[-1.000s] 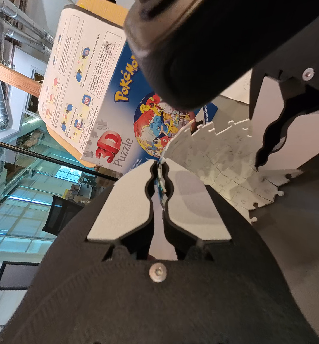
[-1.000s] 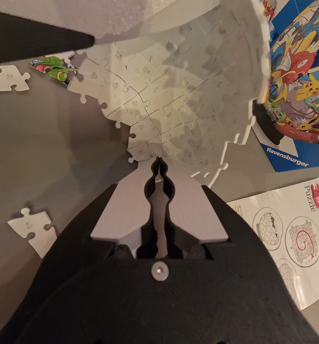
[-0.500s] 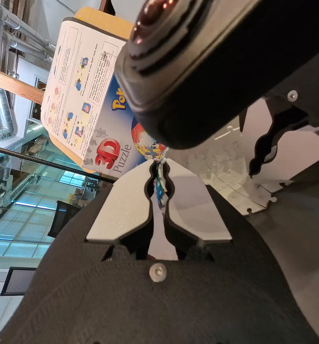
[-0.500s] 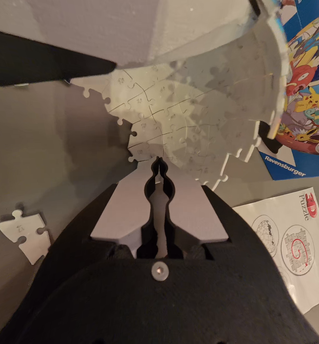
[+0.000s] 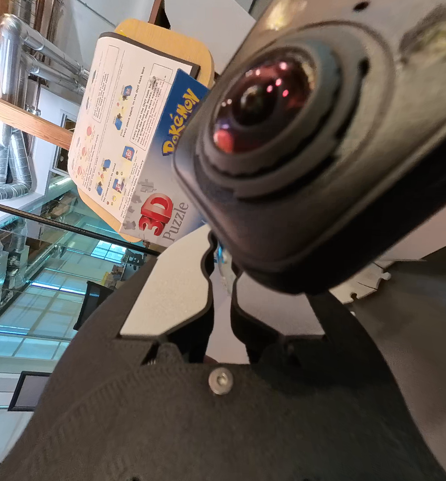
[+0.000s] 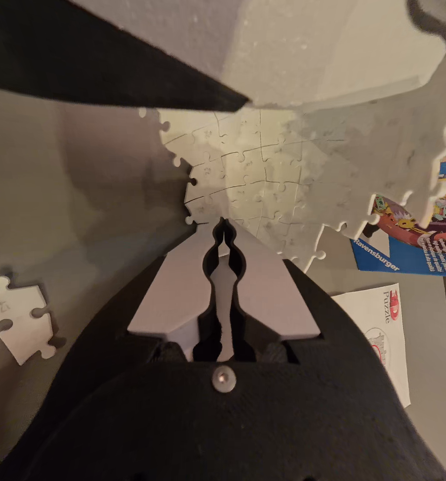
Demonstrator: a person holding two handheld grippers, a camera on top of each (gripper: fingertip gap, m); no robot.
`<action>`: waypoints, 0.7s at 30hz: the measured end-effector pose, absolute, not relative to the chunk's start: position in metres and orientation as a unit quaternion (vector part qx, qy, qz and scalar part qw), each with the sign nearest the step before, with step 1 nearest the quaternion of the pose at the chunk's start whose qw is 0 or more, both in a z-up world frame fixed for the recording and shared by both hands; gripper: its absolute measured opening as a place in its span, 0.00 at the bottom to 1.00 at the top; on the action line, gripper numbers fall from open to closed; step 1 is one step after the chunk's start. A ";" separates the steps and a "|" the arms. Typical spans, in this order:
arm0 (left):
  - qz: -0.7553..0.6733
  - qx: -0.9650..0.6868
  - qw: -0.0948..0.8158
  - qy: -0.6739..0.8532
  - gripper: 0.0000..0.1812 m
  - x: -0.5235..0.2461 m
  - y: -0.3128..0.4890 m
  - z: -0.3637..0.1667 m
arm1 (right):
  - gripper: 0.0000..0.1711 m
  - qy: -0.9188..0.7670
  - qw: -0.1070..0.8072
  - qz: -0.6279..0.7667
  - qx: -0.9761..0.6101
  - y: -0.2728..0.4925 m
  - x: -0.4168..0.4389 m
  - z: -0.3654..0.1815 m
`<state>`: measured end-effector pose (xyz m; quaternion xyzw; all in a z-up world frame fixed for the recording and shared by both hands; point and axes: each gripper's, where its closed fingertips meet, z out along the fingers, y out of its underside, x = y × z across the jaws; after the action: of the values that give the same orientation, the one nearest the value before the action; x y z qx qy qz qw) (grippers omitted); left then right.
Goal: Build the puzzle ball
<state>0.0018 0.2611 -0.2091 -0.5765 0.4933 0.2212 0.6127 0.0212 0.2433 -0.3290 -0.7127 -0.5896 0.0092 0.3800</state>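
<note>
The half-built puzzle ball is a curved shell with its white inner side point(image 6: 263, 166) facing me in the right wrist view. My right gripper point(image 6: 223, 222) is shut on the shell's lower edge. My left gripper point(image 5: 218, 253) is shut on the shell's rim, and a thin coloured edge point(image 5: 222, 263) shows between its fingers. The right gripper's camera point(image 5: 281, 130) fills much of the left wrist view and hides most of the shell; only a white jagged bit point(image 5: 367, 282) shows. One finger point(image 6: 294, 52) of the left gripper looms across the top of the right wrist view.
A loose white puzzle piece point(image 6: 21, 317) lies face down on the grey table point(image 6: 86, 208) at the left. The blue puzzle box point(image 6: 425, 250) point(image 5: 164, 161) lies behind the shell. A white instruction leaflet point(image 6: 373, 338) lies at the right. There is about 12 centimeters between the tips of the two grippers. The left gripper is farther from the loose white puzzle piece point(image 6: 21, 317), some 20 centimeters, than the right, some 12 centimeters.
The two grippers have closed in on each other with the shell between them. The right gripper's camera now fills the left wrist view, and the shell looms larger in the right wrist view.
</note>
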 end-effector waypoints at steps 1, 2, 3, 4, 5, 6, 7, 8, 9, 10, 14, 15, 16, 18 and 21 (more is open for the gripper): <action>0.223 -0.575 0.614 0.493 0.03 0.001 0.261 -0.209 | 0.00 -0.588 0.381 0.011 -0.714 0.243 0.021 -0.329; 0.225 -0.575 0.614 0.491 0.03 0.001 0.261 -0.209 | 0.00 -0.584 0.382 0.014 -0.717 0.243 0.021 -0.329; 0.226 -0.576 0.613 0.491 0.03 0.000 0.262 -0.210 | 0.00 -0.577 0.384 0.020 -0.720 0.244 0.021 -0.329; 0.227 -0.577 0.613 0.490 0.03 0.000 0.262 -0.210 | 0.00 -0.571 0.387 0.025 -0.723 0.244 0.021 -0.328; 0.228 -0.577 0.614 0.488 0.03 -0.001 0.263 -0.210 | 0.00 -0.568 0.391 0.027 -0.724 0.243 0.021 -0.328; 0.229 -0.578 0.614 0.487 0.03 -0.002 0.264 -0.211 | 0.00 -0.566 0.394 0.028 -0.723 0.242 0.021 -0.327; 0.230 -0.578 0.615 0.486 0.03 -0.003 0.264 -0.211 | 0.00 -0.564 0.396 0.032 -0.724 0.241 0.021 -0.327; 0.232 -0.578 0.615 0.484 0.02 -0.004 0.265 -0.211 | 0.00 -0.562 0.398 0.035 -0.725 0.240 0.021 -0.326; 0.233 -0.579 0.614 0.483 0.02 -0.005 0.266 -0.212 | 0.00 -0.560 0.399 0.039 -0.725 0.240 0.022 -0.324; 0.233 -0.580 0.614 0.482 0.02 -0.005 0.267 -0.212 | 0.00 -0.555 0.403 0.048 -0.726 0.239 0.023 -0.320; 0.236 -0.583 0.614 0.477 0.02 -0.009 0.270 -0.212 | 0.00 -0.529 0.424 0.071 -0.732 0.238 0.031 -0.299; 0.235 -0.585 0.613 0.476 0.02 -0.010 0.271 -0.212 | 0.00 -0.519 0.430 0.080 -0.734 0.237 0.034 -0.292; 0.235 -0.585 0.613 0.476 0.02 -0.010 0.272 -0.213 | 0.00 -0.507 0.434 0.091 -0.739 0.237 0.038 -0.286; 0.231 -0.591 0.611 0.474 0.01 -0.012 0.273 -0.214 | 0.00 -0.487 0.444 0.104 -0.745 0.235 0.047 -0.276; 0.225 -0.599 0.609 0.469 0.01 -0.014 0.276 -0.216 | 0.00 -0.461 0.442 0.106 -0.762 0.234 0.063 -0.270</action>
<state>-0.0141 0.2759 -0.2165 -0.5992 0.4689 0.2249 0.6087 0.0630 0.2341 -0.2697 -0.7620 -0.4610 0.1057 0.4424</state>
